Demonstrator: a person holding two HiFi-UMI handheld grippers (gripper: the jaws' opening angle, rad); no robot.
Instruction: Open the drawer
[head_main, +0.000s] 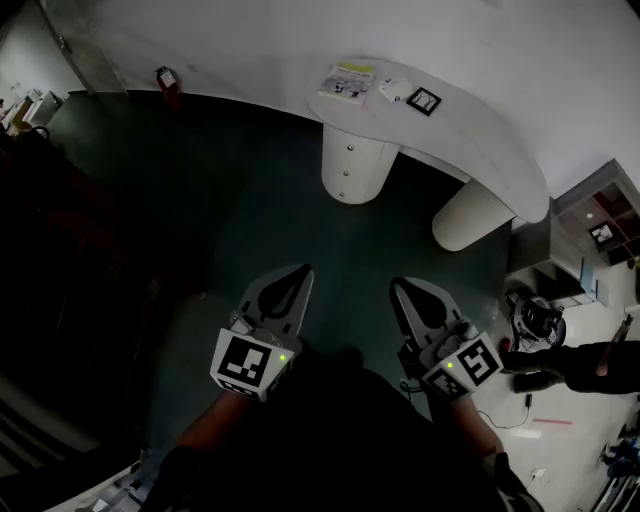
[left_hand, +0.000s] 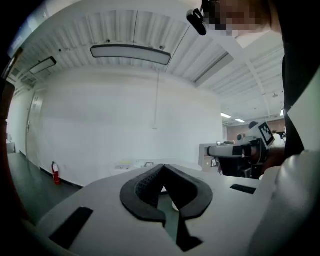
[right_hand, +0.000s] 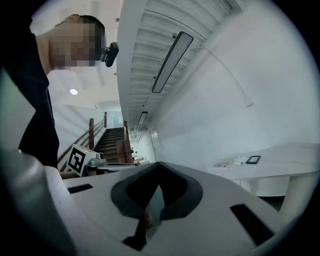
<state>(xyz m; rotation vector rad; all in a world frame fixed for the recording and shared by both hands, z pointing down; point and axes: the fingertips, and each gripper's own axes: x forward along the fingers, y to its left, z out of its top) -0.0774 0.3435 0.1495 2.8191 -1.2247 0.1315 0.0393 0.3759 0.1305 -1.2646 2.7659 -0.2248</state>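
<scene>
Status: left hand-held gripper (head_main: 303, 272) and right hand-held gripper (head_main: 400, 288) are side by side in front of the person, about level, well above the dark floor (head_main: 200, 200). Both have jaws pressed tip to tip, and both gripper views show nothing between them

Drawer: I can't pick out a drawer front in any view. Best candidate is the round pedestal (head_main: 355, 165) under the white counter (head_main: 470, 130), which has two small studs (head_main: 350, 146) on its face that could be pulls, too small to confirm. Second candidate is the shelf unit (head_main: 590, 225) at the far right. Both are well apart from the grippers, so I'd call the task not started and the step in hand locate-and-approach

How I'd do it:
- confirm the target first, then walk in so the pull sits straight ahead of one gripper
- open those jaws before arriving, since closed tips would just bump the pull
- come in level and square to the front so the pads seat on both sides of the pull
- close fully, then pull straight back along the slide with no twist
- one gripper is enough, so park the other away from the drawer's path and the counter edge
- keep clear of the papers (head_main: 347, 80) on the counter
</scene>
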